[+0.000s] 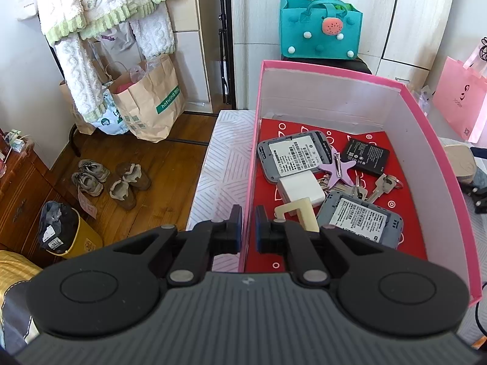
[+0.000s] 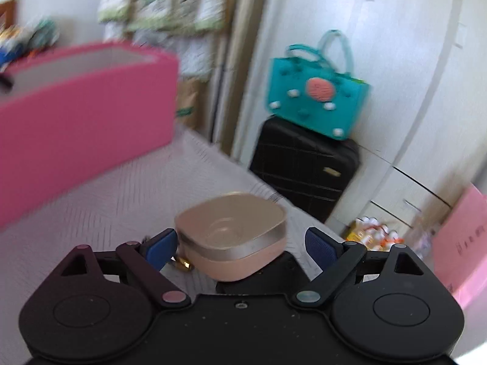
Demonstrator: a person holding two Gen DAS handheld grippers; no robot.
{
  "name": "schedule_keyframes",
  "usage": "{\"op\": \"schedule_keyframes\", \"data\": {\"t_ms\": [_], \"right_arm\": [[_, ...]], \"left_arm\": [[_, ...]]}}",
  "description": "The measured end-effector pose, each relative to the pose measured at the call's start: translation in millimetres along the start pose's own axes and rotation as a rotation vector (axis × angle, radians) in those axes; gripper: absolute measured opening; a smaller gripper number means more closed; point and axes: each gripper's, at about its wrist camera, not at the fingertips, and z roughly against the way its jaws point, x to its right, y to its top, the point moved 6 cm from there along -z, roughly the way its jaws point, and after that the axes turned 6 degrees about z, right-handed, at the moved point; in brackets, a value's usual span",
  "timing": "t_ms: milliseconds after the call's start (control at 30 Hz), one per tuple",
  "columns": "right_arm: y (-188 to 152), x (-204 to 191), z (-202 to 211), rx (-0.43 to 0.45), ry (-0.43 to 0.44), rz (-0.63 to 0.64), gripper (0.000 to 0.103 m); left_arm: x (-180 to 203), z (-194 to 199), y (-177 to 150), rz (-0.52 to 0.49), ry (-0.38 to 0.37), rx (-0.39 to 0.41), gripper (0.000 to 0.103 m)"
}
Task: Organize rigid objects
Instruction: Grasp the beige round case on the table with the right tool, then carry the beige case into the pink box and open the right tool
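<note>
Pink box (image 1: 420,140) — wall between left jaws

1. The left gripper (image 1: 248,226) is matte black with a grey ribbed housing, two round embossed discs and silver pivot pins.
2. Its fingers (image 1: 236,223) carry dark blue pads.
3. The right gripper (image 2: 242,248) is black too, with blue-padded fingers (image 2: 318,243) and one small centre screw.

Pretty clearly someone's bedroom at home. Fluffy pajamas (image 1: 100,6) hang on a rack, paper bags (image 1: 152,100) sit under them, and shoes (image 1: 111,182) are left on the wood floor (image 1: 170,164). There's a black suitcase (image 2: 301,170) with a teal tote (image 2: 316,100) on top, white wardrobe doors (image 2: 395,60) behind, plus a wooden dresser (image 1: 21,188) and small bin (image 1: 70,234).
</note>
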Motion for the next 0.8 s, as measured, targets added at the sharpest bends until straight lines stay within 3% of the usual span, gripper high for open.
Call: {"op": "schedule_keyframes", "data": {"t_ms": [100, 400, 533, 800], "right_arm": [[3, -1, -2, 0.029, 0.029, 0.032, 0.093], [4, 9, -15, 0.013, 0.094, -0.068, 0.093], [2, 9, -15, 0.011, 0.111, -0.111, 0.088], [1, 2, -11, 0.005, 0.035, -0.145, 0.087]], "left_arm": [[0, -1, 1, -0.003, 0.002, -0.004, 0.008], [0, 0, 1, 0.008, 0.007, -0.003, 0.008], [0, 0, 1, 0.007, 0.008, -0.003, 0.008], [0, -1, 1, 0.008, 0.009, -0.002, 0.008]]}}
